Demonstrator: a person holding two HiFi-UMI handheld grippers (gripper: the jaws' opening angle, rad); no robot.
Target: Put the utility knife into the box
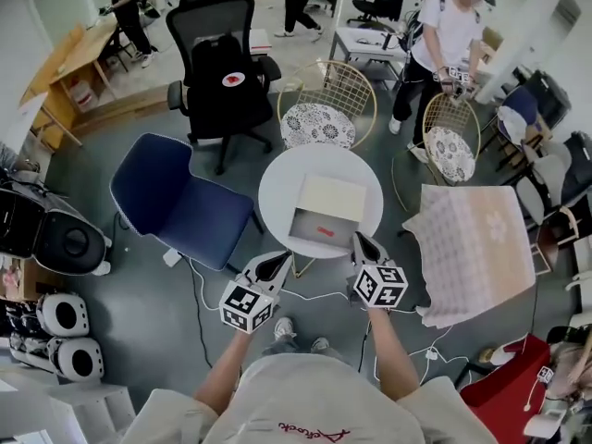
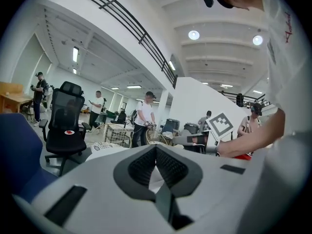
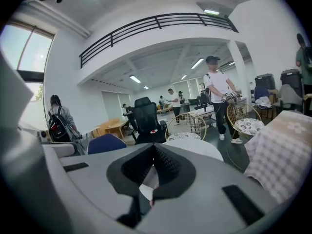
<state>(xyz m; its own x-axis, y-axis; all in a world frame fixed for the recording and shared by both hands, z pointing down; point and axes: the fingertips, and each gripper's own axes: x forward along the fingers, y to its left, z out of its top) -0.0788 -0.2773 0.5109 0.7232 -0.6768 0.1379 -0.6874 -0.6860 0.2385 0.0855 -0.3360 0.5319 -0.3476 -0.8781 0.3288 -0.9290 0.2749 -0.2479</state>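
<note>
An open white box (image 1: 331, 195) lies on a small round white table (image 1: 277, 178) in the head view. A small red utility knife (image 1: 326, 232) rests inside the box, near its front wall. My left gripper (image 1: 281, 263) is at the table's front edge, just left of the box, its jaws shut and empty. My right gripper (image 1: 362, 241) is at the box's front right corner, also shut with nothing in it. In the left gripper view the pads (image 2: 156, 152) meet; in the right gripper view the pads (image 3: 154, 150) meet too, with the white table beyond.
A blue chair (image 1: 176, 202) stands left of the table and a black office chair (image 1: 222, 72) behind it. Two gold wire chairs (image 1: 326, 109) (image 1: 450, 141) are at the back. A checked cloth (image 1: 472, 248) covers a table at right. Cables lie on the floor; a person (image 1: 449, 40) stands behind.
</note>
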